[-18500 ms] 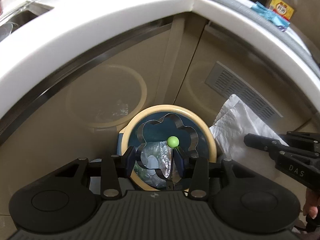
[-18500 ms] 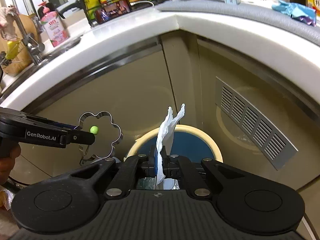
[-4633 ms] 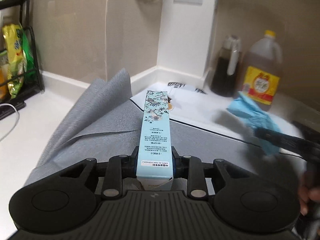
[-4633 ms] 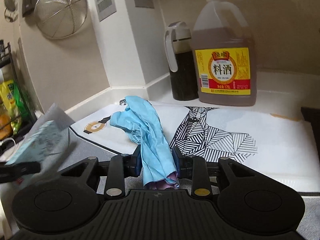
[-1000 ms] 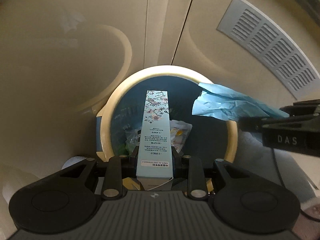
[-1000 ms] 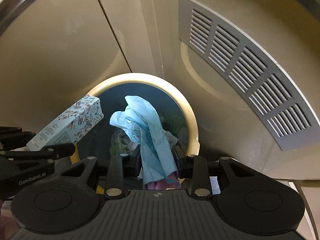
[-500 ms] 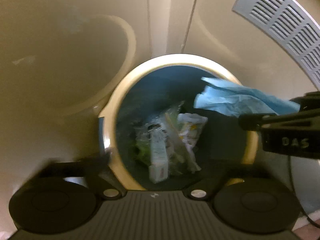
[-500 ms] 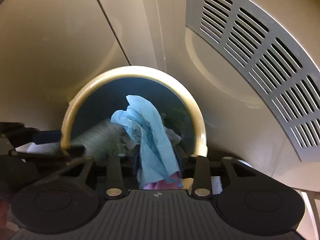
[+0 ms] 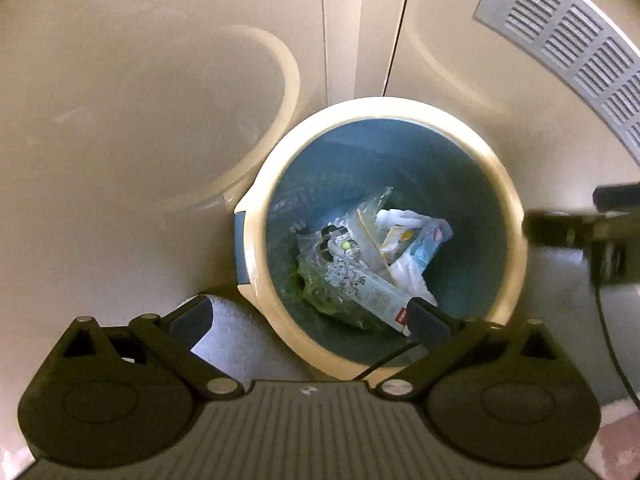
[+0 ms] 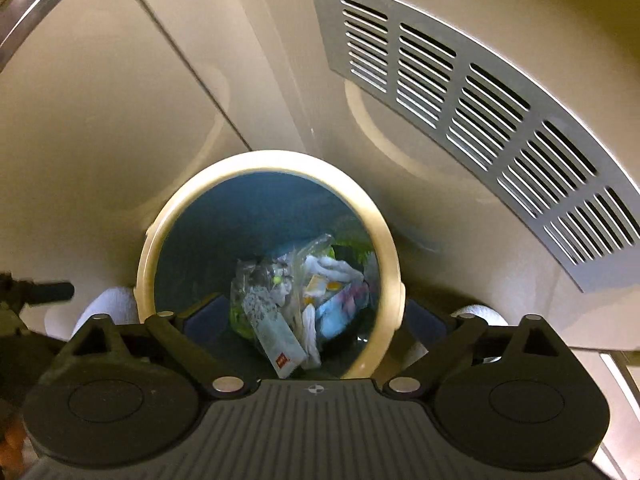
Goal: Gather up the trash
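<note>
Both hand-held grippers hang over the bin [image 9: 508, 216], pointing down. The left hand-held gripper [image 9: 308, 316] is wide and holds nothing. The right hand-held gripper [image 10: 316, 320] has just been opening; nothing is between its jaws. The box [image 9: 368, 294] and the blue paper [image 10: 340, 312] lie inside the bin on the other trash. I think little can go wrong now. A finger could bump the rim on the way up and tip the bin, spilling the trash.
</note>
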`<action>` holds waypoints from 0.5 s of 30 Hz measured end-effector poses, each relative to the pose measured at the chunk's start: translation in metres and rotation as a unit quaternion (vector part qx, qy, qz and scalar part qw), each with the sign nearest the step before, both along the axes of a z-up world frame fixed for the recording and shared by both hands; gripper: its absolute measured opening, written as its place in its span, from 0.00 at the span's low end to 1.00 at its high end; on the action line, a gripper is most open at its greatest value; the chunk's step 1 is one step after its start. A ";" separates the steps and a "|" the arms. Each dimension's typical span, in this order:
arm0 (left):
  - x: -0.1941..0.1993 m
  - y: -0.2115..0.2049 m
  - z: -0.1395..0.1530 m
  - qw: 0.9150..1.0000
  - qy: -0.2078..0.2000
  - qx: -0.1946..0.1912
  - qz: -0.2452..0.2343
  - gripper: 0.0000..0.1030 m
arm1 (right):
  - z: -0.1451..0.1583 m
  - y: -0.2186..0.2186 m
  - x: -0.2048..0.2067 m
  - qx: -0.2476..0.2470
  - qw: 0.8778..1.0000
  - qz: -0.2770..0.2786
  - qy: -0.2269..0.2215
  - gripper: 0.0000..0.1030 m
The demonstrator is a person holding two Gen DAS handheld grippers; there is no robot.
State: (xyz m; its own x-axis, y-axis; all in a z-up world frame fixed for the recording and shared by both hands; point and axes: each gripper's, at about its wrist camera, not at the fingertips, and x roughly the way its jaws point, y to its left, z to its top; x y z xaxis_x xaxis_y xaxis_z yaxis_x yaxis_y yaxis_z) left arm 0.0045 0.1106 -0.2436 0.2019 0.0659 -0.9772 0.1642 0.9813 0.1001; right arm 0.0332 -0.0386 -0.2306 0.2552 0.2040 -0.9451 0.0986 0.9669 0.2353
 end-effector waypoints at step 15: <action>-0.075 -0.002 0.079 0.994 -0.097 0.032 -0.024 1.00 | 0.063 0.014 -0.059 -0.044 0.993 0.064 -0.090 1.00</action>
State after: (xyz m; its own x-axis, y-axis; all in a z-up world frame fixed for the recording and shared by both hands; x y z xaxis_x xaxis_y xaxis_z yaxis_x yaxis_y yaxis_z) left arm -0.0703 0.1082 -0.1647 0.3910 0.1133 -0.9134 0.1819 0.9633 0.1973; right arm -0.0261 -0.0249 -0.1679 0.3991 0.1636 -0.9022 -0.0619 0.9865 0.1515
